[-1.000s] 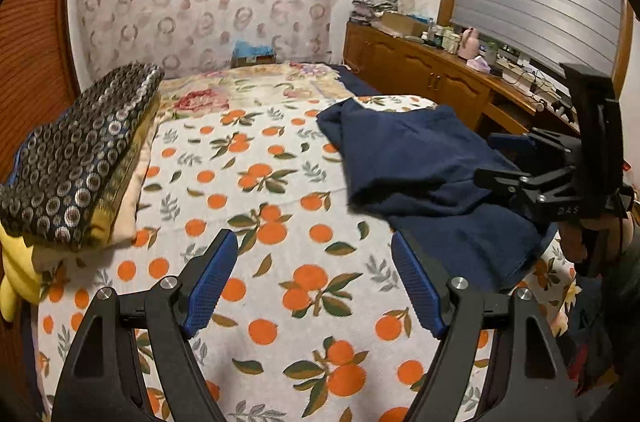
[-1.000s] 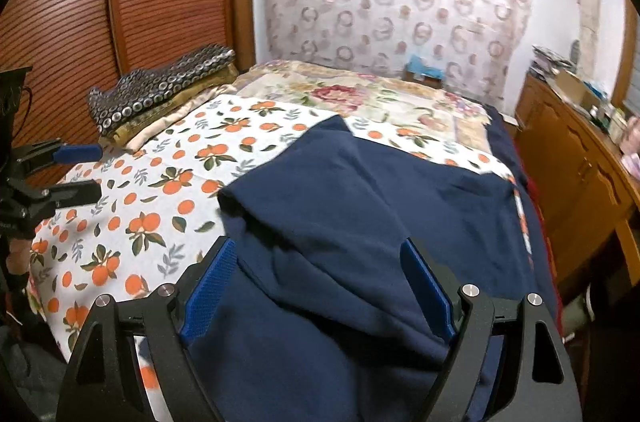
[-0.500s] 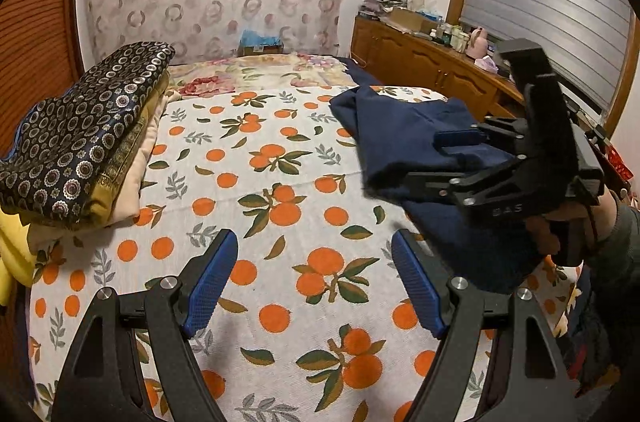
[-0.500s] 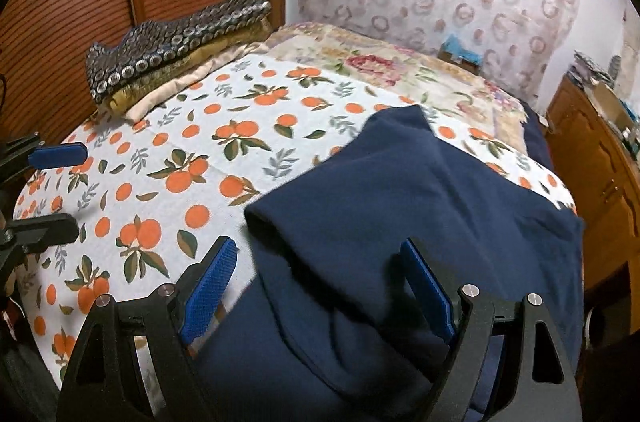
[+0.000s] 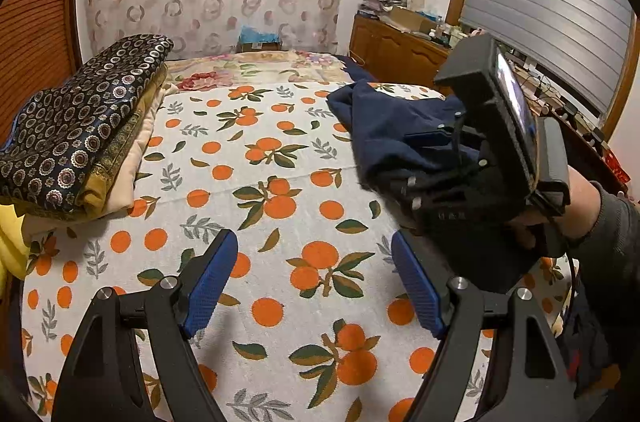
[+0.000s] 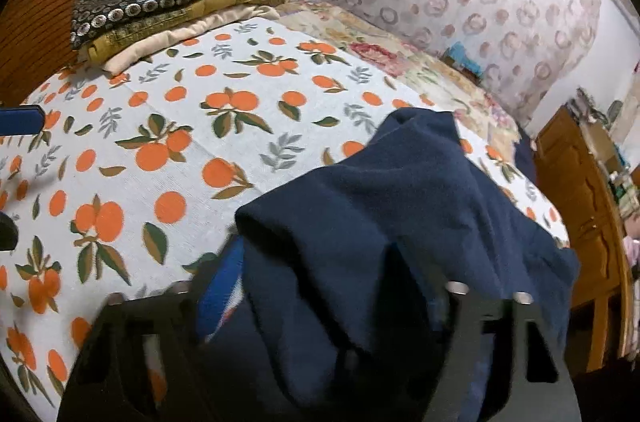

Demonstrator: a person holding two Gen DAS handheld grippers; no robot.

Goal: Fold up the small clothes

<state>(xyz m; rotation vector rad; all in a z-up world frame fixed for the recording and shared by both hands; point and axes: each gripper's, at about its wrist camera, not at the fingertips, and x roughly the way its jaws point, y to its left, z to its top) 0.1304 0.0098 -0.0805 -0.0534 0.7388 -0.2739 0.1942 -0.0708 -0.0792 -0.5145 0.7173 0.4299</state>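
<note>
A navy garment lies on the right half of the bed, its near fold bunched up over my right gripper. That gripper's jaws are closing on this fold; cloth fills the gap and hides the right pad. In the left wrist view the right gripper digs into the navy garment, with a hand behind it. My left gripper hovers open above the orange-print sheet, nothing between its blue pads.
A stack of folded fabrics with a dark patterned piece on top sits along the bed's left side by a wooden wall. A cluttered wooden dresser runs along the right. A floral blanket covers the bed's far end.
My right gripper has swung left over the garment's near edge and its jaws have narrowed around a bunched fold. The left gripper has stayed open over the sheet.
</note>
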